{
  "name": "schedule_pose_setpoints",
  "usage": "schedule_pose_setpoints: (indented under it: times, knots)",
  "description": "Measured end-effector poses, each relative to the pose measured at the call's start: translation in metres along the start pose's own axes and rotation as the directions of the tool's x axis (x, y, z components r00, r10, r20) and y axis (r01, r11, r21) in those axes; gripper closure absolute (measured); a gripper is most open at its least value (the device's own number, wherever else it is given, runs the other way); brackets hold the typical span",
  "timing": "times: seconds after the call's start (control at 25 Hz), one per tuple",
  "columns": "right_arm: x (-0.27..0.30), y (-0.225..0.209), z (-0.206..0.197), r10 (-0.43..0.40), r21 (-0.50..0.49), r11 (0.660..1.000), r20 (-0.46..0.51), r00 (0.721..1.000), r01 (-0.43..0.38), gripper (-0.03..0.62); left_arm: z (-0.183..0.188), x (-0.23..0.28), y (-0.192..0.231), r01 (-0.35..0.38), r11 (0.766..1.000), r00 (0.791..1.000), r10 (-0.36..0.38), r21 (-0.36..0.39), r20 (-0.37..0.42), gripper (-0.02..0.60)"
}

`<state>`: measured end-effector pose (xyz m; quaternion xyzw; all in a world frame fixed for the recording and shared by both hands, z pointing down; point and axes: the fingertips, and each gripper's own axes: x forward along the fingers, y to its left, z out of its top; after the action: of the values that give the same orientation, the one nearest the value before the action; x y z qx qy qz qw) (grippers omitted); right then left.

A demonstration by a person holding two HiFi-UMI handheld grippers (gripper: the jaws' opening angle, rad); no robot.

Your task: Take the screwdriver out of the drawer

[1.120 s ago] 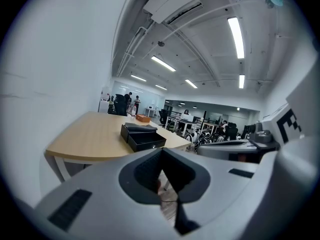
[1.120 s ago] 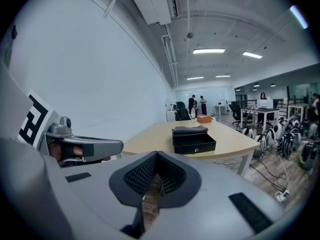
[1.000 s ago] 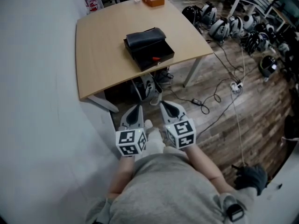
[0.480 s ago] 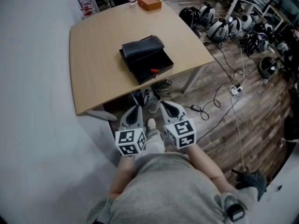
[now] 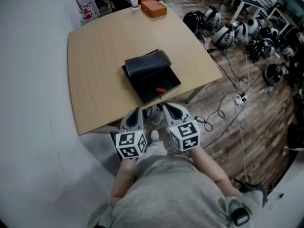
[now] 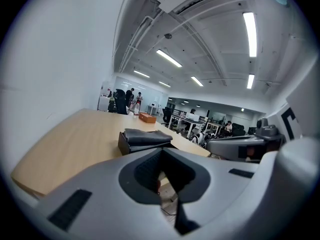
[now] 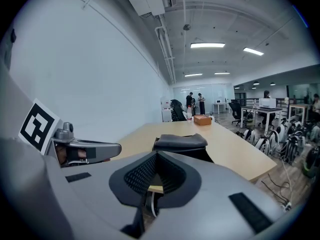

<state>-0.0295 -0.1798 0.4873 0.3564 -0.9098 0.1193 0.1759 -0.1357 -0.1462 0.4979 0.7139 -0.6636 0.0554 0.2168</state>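
Brightness: an evenly bright room is shown in all three views.
Source: light is given from above by ceiling strip lights [image 6: 250, 26].
Glare: the strips are blown out to plain white.
Shadows: deep shade is cast beneath the worktop [image 5: 95, 70], and detail is lost inside the black drawer [image 5: 164, 82].
Distortion: straight lines are bent by fisheye lenses, and the corners of the gripper views are blacked out.
Focus: the nearest grey foreground is rendered soft.

**Matt plastic on pale wood**

We see a smooth, pale wood-look desk [image 5: 95, 80] under a matt black drawer [image 5: 167, 82] and its soft, leathery dark cover [image 5: 146, 63]. The screwdriver [image 5: 160, 90] handle looks like orange plastic. The left claw [image 5: 137, 112] and right claw [image 5: 168, 109] are matt grey plastic with ribbed pads [image 7: 142, 176].
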Motion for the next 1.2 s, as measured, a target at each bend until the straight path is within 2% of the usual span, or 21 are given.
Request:
schedule_pose_setpoints:
  times: [0.28, 0.56, 0.68, 0.88, 1.0, 1.12, 1.2]
  knots:
    - [0.055, -0.026, 0.028, -0.007, -0.005, 1.0, 0.004, 1.0, 0.007, 0.595, 0.016, 0.056, 0.034, -0.004, 1.0, 1.0, 0.004, -0.001, -0.026, 0.581]
    - [0.097, -0.042, 0.034, -0.015, -0.006, 1.0, -0.015, 1.0, 0.015, 0.595, 0.019, 0.09, 0.058, 0.003, 1.0, 0.998, -0.003, -0.01, -0.057, 0.581]
    - [0.112, -0.045, 0.033, -0.015, -0.019, 1.0, -0.044, 0.999, 0.014, 0.595, 0.018, 0.1, 0.065, 0.012, 1.0, 0.997, -0.012, -0.006, -0.071, 0.581]
    - [0.139, -0.05, 0.022, 0.012, -0.083, 0.996, -0.147, 0.989, -0.024, 0.595, 0.018, 0.112, 0.072, 0.032, 0.999, 0.996, -0.033, -0.008, -0.084, 0.58]
    - [0.154, -0.051, 0.008, 0.058, -0.118, 0.989, -0.25, 0.967, -0.089, 0.594, 0.016, 0.116, 0.077, 0.033, 0.999, 0.995, -0.034, -0.012, -0.089, 0.58]
    - [0.167, -0.05, -0.009, 0.1, -0.153, 0.974, -0.368, 0.925, -0.166, 0.592, 0.015, 0.118, 0.082, 0.026, 0.999, 0.995, -0.028, -0.021, -0.092, 0.58]
    - [0.175, -0.053, -0.021, 0.106, -0.188, 0.96, -0.446, 0.889, -0.209, 0.543, 0.015, 0.118, 0.087, 0.021, 0.999, 0.995, -0.024, -0.024, -0.095, 0.578]
